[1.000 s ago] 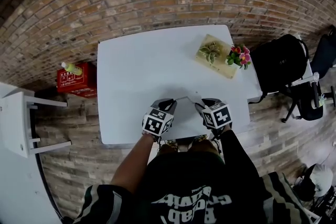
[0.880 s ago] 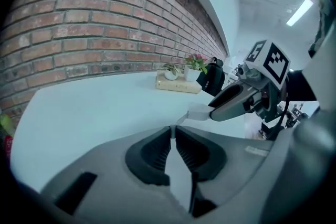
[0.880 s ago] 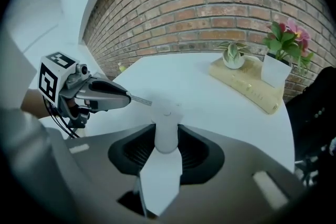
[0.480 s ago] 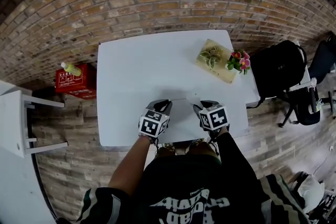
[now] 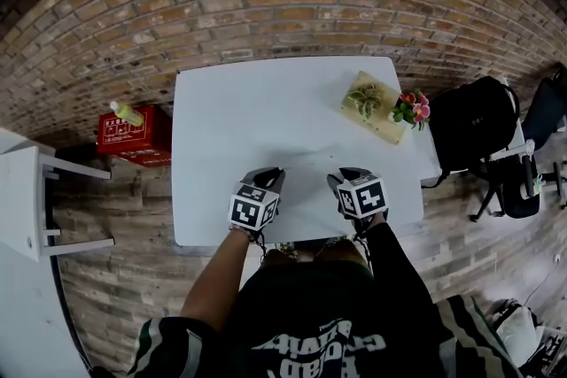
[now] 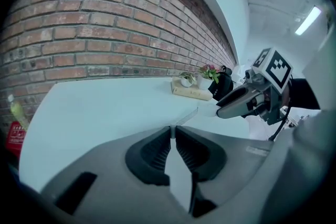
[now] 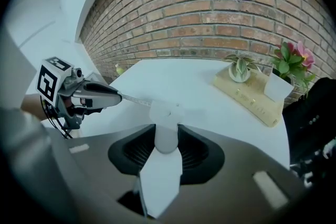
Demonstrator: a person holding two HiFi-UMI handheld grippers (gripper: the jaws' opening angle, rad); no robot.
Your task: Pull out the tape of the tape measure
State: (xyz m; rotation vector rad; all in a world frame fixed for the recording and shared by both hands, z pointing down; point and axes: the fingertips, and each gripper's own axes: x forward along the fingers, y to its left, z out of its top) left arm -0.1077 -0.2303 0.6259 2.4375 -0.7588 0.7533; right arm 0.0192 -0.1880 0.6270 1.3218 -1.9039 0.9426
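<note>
A white tape measure case (image 7: 165,119) sits between the pads of my right gripper (image 7: 166,136), which is shut on it. From the case a thin tape (image 7: 134,98) runs left to my left gripper (image 7: 100,96). In the left gripper view the jaws of that left gripper (image 6: 172,131) stand almost together, shut on the tape's end, and the tape (image 6: 188,115) stretches away towards the right gripper (image 6: 239,102). In the head view both grippers hover over the near part of the white table (image 5: 266,106), left gripper (image 5: 268,179) and right gripper (image 5: 342,180) a short way apart.
A wooden block with a small green plant (image 5: 370,104) and pink flowers (image 5: 414,109) stands at the table's far right. A black backpack on a chair (image 5: 469,118) is right of the table. A red box (image 5: 131,135) and a white stool (image 5: 35,204) are on the left, against a brick wall.
My left gripper has drawn away to the left from the right one, so the gap between them is wider. Both grips are unchanged.
</note>
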